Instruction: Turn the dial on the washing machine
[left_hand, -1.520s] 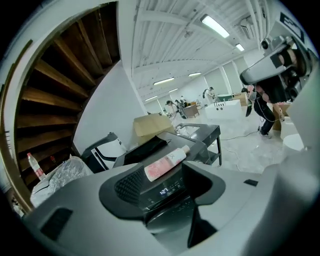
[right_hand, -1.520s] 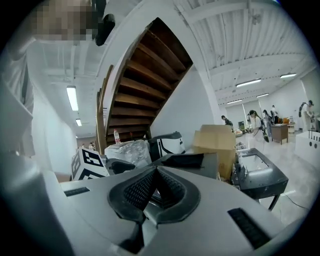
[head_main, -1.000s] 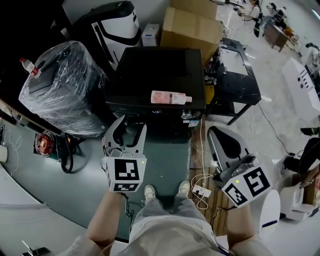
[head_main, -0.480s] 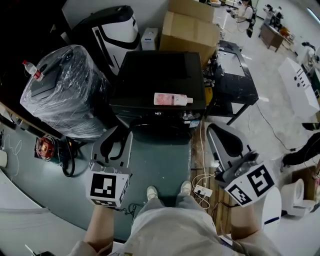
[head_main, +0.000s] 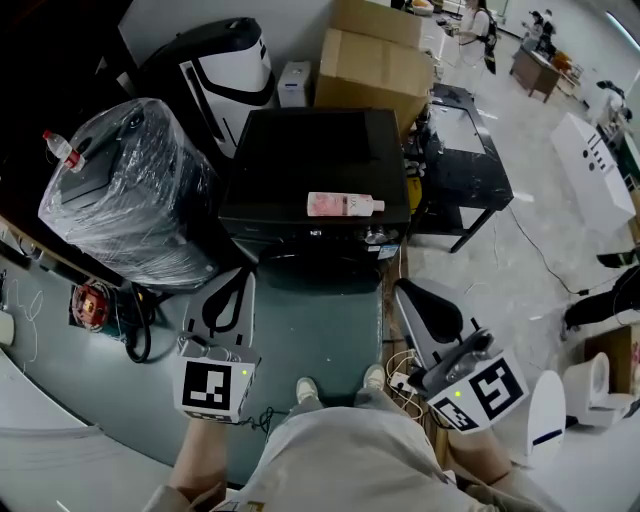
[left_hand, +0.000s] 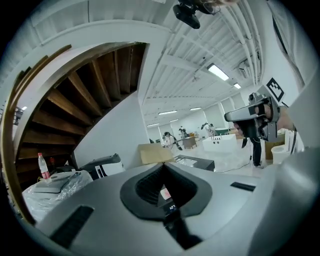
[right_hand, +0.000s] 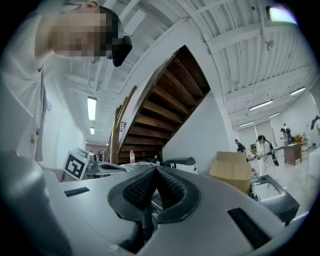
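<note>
The dial (head_main: 375, 236) is sitting at the right end of the front panel of the washing machine (head_main: 300, 160), just ahead-left of your right claw (head_main: 405, 291), which you are carrying pinched closed and empty, while your left claw (head_main: 238, 280), farther off, has just been closing on nothing.

Bright overhead strip lights (left_hand: 218, 72); strong fisheye bending, dark corners.

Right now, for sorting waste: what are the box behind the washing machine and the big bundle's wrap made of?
Box: apparently cardboard, matte brown, with sharp folded edges. Wrap: probably clear plastic film, glossy; it shows wrinkles and bright highlights.
</note>
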